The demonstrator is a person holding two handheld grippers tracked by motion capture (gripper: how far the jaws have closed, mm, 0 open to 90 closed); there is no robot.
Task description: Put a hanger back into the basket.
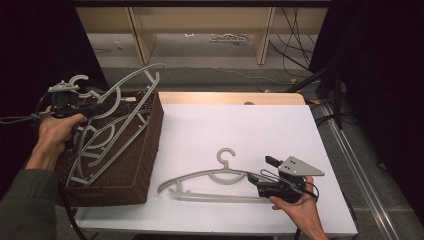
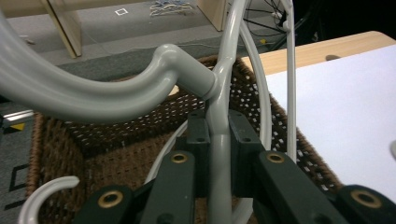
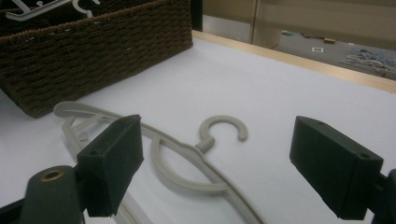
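Overhead light is brightening the white surface [image 1: 240,130] at the frame's centre; both side edges are falling into black, and close foreground parts are blurring softly.

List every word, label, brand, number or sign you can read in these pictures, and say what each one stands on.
None: no readable text on the hangers, the basket, the table or either gripper.
Small white square mark on the floor: an outline, no letters to read.
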